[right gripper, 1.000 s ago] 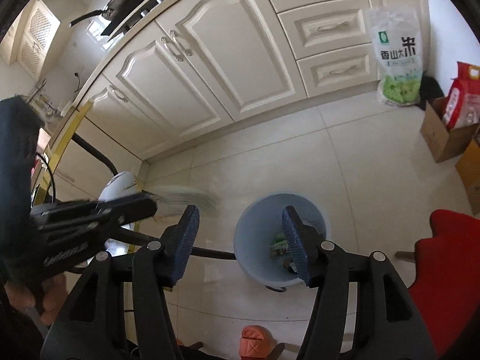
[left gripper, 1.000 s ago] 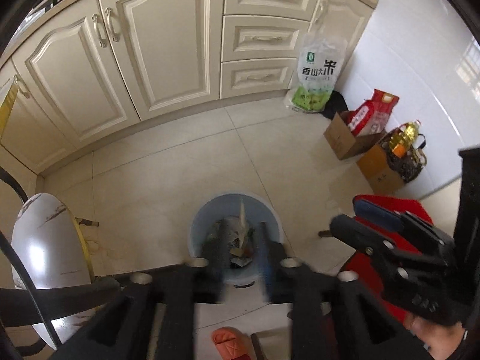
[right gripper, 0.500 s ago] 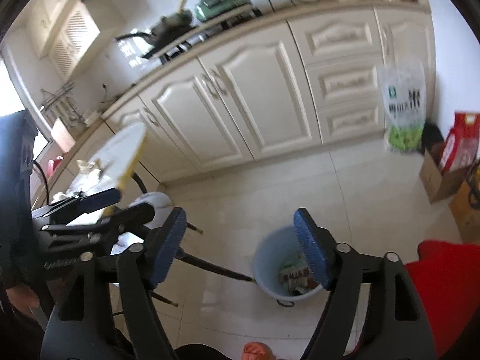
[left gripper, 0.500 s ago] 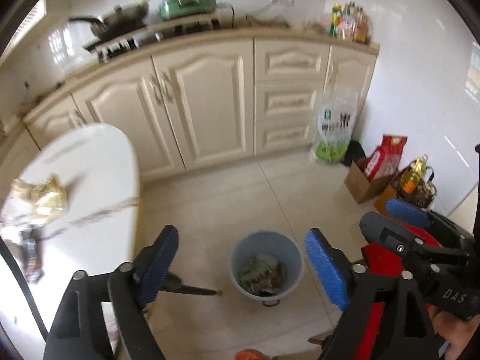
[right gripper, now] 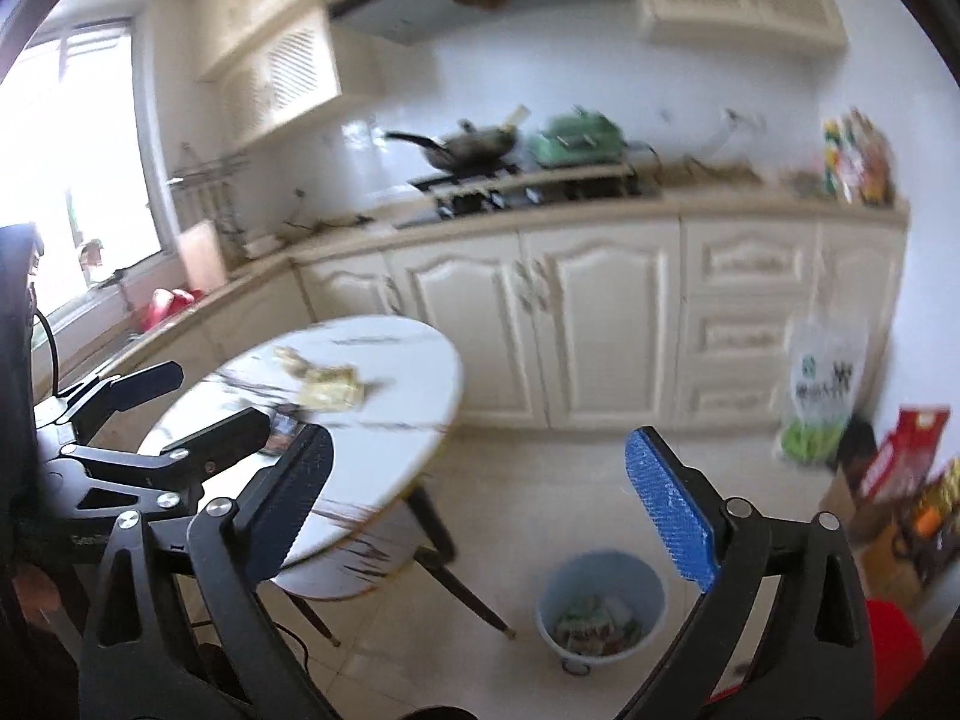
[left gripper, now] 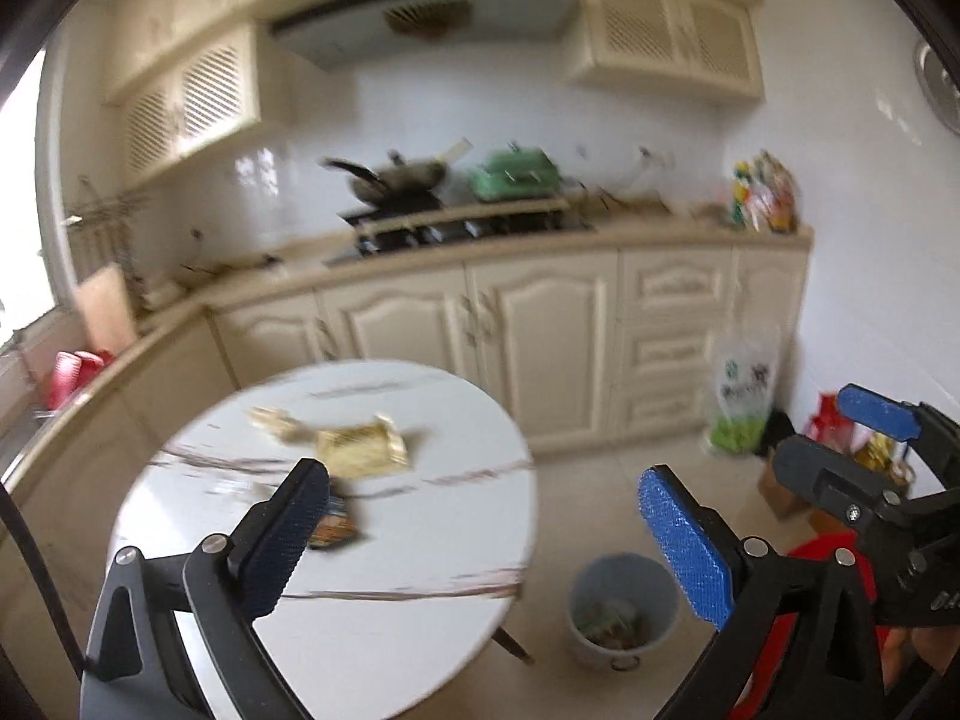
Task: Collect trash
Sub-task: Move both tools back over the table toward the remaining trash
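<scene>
Grippers hanging empty above bench and bin, between pickups.
Left gripper point(left gripper: 480, 531) and right gripper point(right gripper: 477, 501) are both showing jaws spread wide with nothing between them, probably readying for another grasp. Yellow wrapper point(left gripper: 363, 450) and a darker packet point(left gripper: 333, 528) are lying on the round white bench point(left gripper: 420, 540), the packet partly hidden by a left fingertip. Pale blue bin point(right gripper: 600, 606) is standing on the tiled floor beside the bench, already holding scraps, placed for short drops. Cream cabinets point(right gripper: 600, 324) and a wok point(right gripper: 474, 147) on the hob are lining the blurred kitchen wall behind.
</scene>
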{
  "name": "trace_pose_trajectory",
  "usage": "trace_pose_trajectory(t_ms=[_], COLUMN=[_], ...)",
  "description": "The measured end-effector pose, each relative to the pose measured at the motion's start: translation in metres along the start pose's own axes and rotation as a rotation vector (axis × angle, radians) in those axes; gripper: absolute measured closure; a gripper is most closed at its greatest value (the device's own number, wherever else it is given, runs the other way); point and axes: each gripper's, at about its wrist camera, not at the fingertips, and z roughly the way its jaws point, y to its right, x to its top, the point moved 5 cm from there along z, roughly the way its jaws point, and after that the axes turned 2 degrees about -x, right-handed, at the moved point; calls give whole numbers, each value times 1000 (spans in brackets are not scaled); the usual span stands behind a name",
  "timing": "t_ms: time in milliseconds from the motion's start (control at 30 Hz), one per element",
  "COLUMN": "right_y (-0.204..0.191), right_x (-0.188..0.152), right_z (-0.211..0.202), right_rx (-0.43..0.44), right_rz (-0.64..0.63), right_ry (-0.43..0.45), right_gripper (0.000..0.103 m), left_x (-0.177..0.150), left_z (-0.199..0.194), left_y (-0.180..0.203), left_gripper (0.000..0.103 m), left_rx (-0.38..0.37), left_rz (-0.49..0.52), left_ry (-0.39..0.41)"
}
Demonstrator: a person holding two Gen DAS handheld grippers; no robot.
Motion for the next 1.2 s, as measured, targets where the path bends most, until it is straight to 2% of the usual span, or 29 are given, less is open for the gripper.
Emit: trace_pose_trajectory(t_ms=[233,333,467,633,867,933,1000,1067,1200], right_y=[-98,-132,-169,-199,-217,-220,-221,-220,-214], right_x=[24,26,27,24,22,21,20,17,7], right_z=[-21,-23,-18,-10,14,23,36,50,83], right_rx=[79,100,130,163,180,173,171,169,171], right_rz=[-127,-173,-223,-270,-284,-283,-282,-277,-257], right_ry=[84,99,102,97,70,60,39,16,-50], right_gripper=[0,0,0,0,0,0,0,0,0], left_x=[-50,-74,-107,-126,-127,-124,-108,-114,-85], left_z=[-116,-154,-186,-178,-156,-142,-113,-106,-60], left_y=[-54,-76,-89,-103,-121,-129,-136,-141,-162], left_gripper=[1,1,1,1,1,1,1,1,1], left_rx=[94,158,211,250,280,285,292,295,305], left_rz=[-60,-92,-146,-210,-228,-237,-249,-257,-254], left_ry=[136,192,221,217,194,179,165,142,88])
